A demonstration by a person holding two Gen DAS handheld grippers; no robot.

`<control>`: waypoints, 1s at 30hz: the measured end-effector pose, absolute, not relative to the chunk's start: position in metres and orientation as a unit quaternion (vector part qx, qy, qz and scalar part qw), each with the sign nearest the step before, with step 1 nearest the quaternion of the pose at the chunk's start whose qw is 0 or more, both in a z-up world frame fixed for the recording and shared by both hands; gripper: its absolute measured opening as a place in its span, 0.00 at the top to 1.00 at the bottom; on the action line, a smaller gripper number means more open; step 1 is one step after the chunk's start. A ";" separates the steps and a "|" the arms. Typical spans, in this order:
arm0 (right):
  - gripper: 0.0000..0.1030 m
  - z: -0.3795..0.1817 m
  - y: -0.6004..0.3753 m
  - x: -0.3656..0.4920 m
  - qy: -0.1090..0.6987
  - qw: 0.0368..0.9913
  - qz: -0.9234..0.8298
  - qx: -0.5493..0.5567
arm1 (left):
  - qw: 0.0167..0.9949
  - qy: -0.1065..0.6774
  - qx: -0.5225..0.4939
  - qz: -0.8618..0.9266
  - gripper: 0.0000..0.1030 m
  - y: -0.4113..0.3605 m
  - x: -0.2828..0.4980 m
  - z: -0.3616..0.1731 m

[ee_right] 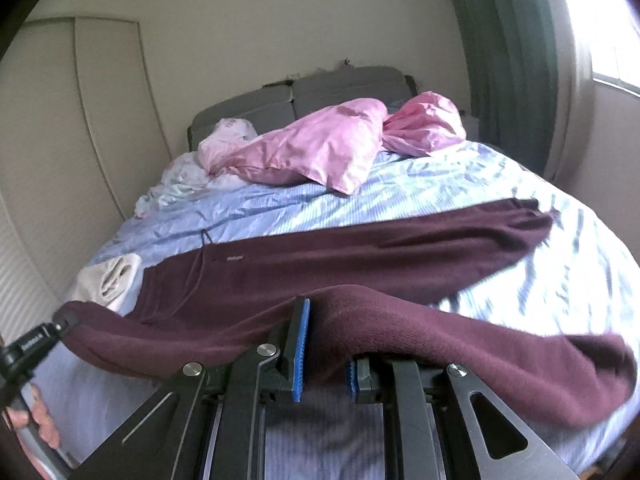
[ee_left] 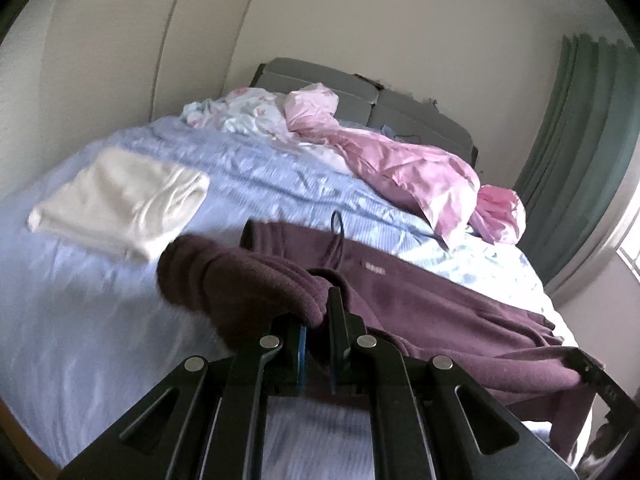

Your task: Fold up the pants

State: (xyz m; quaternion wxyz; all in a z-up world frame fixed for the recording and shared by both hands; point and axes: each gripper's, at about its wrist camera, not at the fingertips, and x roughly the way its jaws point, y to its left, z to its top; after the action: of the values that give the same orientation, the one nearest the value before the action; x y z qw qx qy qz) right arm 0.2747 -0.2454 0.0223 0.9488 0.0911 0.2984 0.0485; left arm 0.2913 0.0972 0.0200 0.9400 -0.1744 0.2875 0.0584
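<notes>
Maroon knit sweatpants point(ee_right: 360, 252) sprawl soft across the rumpled blue-striped bed point(ee_right: 440, 184); each hand-held gripper, left point(ee_left: 318, 312) and right point(ee_right: 326, 344), pinches a fleecy fold.

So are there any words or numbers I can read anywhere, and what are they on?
Small pale label on the maroon pants, near the drawstring: there is print, but too blurred to read.
White print on the side of the left gripper, seen from the right wrist view: too small and blurred to read.
Nothing else in either view carries any words, numbers or signs.
</notes>
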 end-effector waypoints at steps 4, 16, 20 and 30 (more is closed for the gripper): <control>0.84 0.025 -0.250 0.344 0.327 0.939 0.050 0.095 | 0.936 0.311 -0.150 0.065 0.90 0.094 0.357 0.025; 0.84 -0.009 -0.231 0.523 0.426 0.900 0.047 0.075 | 0.901 0.405 -0.126 0.091 0.90 0.106 0.507 -0.010; 0.84 -0.031 -0.225 0.558 0.452 0.889 0.038 0.062 | 0.881 0.448 -0.124 0.090 0.90 0.108 0.543 -0.036; 0.84 -0.079 -0.212 0.602 0.490 0.871 0.021 0.025 | 0.864 0.481 -0.116 0.094 0.86 0.111 0.585 -0.079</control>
State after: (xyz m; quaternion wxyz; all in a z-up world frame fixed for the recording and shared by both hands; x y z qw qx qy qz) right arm 0.6022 -0.2116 -0.0793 0.8711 0.0255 0.4901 0.0207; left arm 0.5846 0.1109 -0.0787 0.8636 -0.1162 0.4814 0.0944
